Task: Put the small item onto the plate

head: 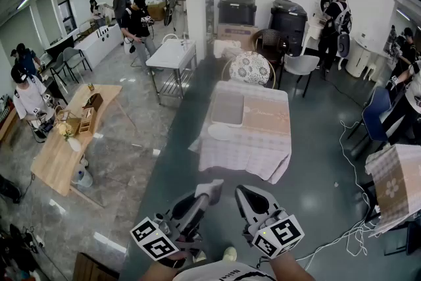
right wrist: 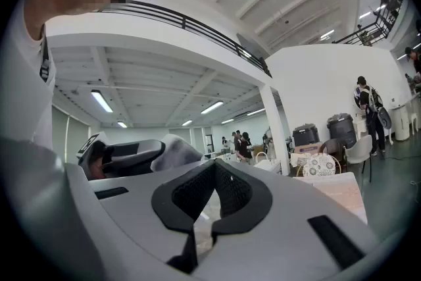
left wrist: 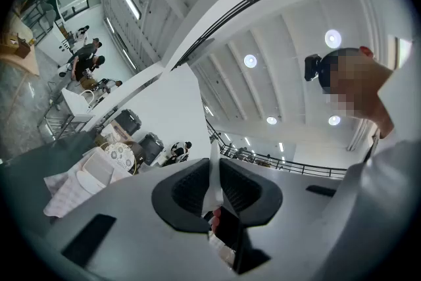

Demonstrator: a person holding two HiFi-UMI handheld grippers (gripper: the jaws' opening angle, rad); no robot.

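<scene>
In the head view my left gripper [head: 209, 191] is shut on a small white item [head: 214, 187], low in the frame and well short of the table. Seen from the left gripper view, that item [left wrist: 214, 171] stands as a thin white strip pinched between the pads. My right gripper [head: 242, 193] hangs beside it, shut with nothing in it; its pads meet at the tip [right wrist: 214, 164]. A white plate [head: 220, 131] lies on the near left part of the cloth-covered table [head: 250, 151], in front of a grey tray [head: 229, 108].
A beige mat [head: 268, 115] covers the table's right half, with chairs [head: 250, 68] behind it. A wooden table [head: 66, 141] stands at left, a white metal table [head: 172, 52] farther back, a checked-cloth table [head: 398, 184] at right. Cables [head: 348, 207] trail on the floor. Several people stand around.
</scene>
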